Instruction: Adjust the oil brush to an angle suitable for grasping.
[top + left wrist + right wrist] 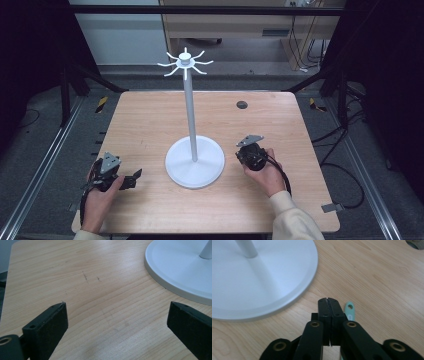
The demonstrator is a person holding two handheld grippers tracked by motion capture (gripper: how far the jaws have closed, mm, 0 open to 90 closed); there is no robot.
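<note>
A white stand (194,162) with hooked arms at its top sits mid-bench (150,120). The left gripper (131,179) rests near the bench's near-left corner, its fingers (48,323) spread wide over bare wood. The right gripper (248,148), just right of the stand's base, has its fingers (323,311) pressed together; a small teal tag (350,310) lies beside them. A careless sweep could knock the tall stand over.

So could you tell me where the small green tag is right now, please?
In the right gripper view, the green tag lies flat on the wooden table just beside the shut jaws of the right gripper, away from the white stand's base.
</note>
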